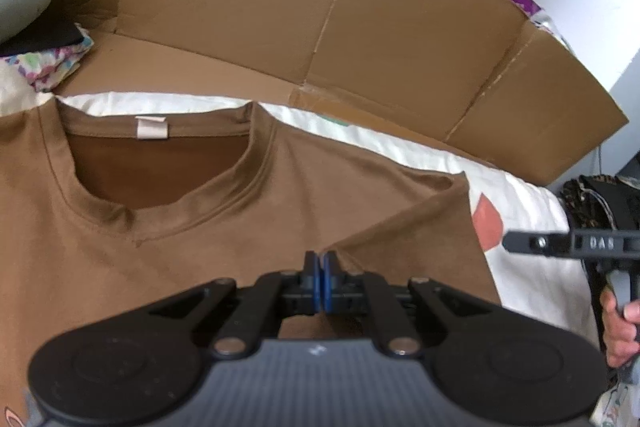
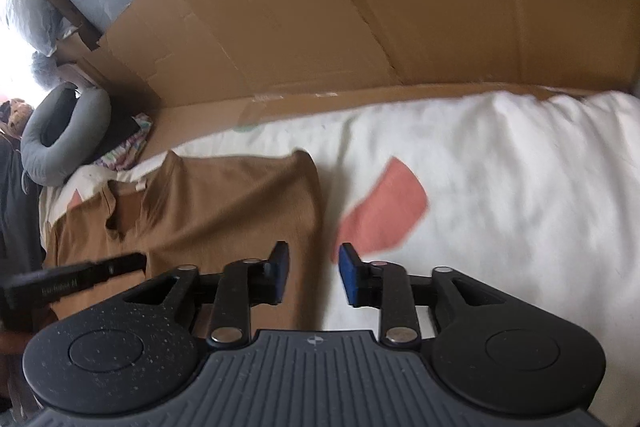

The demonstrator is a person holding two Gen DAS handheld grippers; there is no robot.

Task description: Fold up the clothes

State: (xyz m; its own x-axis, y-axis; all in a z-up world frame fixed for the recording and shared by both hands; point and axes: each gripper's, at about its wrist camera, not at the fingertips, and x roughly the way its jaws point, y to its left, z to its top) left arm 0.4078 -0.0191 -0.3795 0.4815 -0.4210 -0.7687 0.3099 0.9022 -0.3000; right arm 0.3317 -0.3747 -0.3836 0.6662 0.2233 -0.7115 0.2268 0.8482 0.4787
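Note:
A brown t-shirt [image 1: 168,227] lies front up on a white bedsheet [image 1: 532,227], its collar and tag [image 1: 151,127] toward the cardboard. Its right sleeve is folded in over the chest. My left gripper [image 1: 321,259] is shut at the tip of that folded sleeve; whether cloth is pinched between the blue pads I cannot tell. My right gripper [image 2: 313,273] is open and empty, hovering over the shirt's right edge [image 2: 308,227]. The shirt also shows in the right wrist view [image 2: 224,211]. The right gripper's body [image 1: 576,245] appears in the left wrist view, held by a hand.
A large flattened cardboard box [image 1: 320,7] stands along the far side of the bed. A grey neck pillow [image 2: 64,135] and patterned cloth [image 1: 52,63] lie at the far left. The sheet has a coral patch [image 2: 384,215]. Dark bags [image 1: 600,203] sit at the right.

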